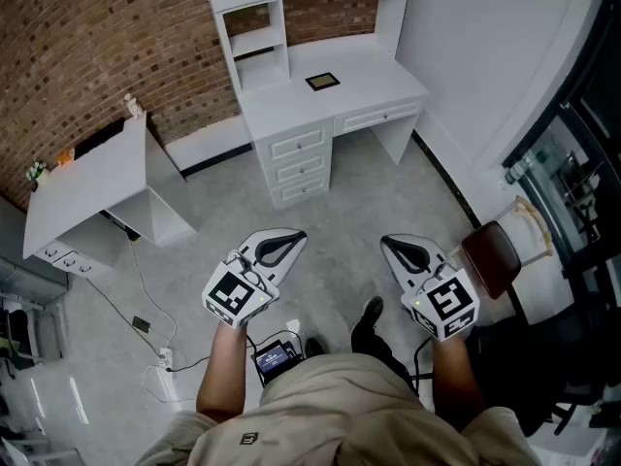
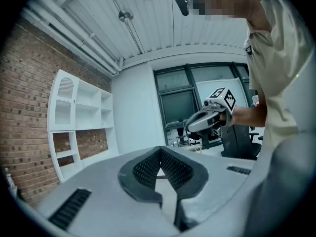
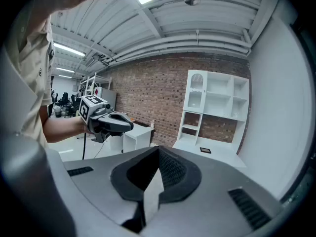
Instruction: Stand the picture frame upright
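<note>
The picture frame (image 1: pixel 322 81) lay flat on the white worktop (image 1: pixel 383 71), well apart from the person. The left tongs (image 1: pixel 299 234) and the right tongs (image 1: pixel 386 241) were both closed together and held nothing. I judged the risks so: the flat frame offered very little edge, so jaws that arrived closed or badly placed could only push it along the smooth worktop. Lifted from one side only, it could tip over and drop flat.

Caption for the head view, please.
Left gripper and right gripper shut, empty; picture frame lies flat on the white desk ahead.
</note>
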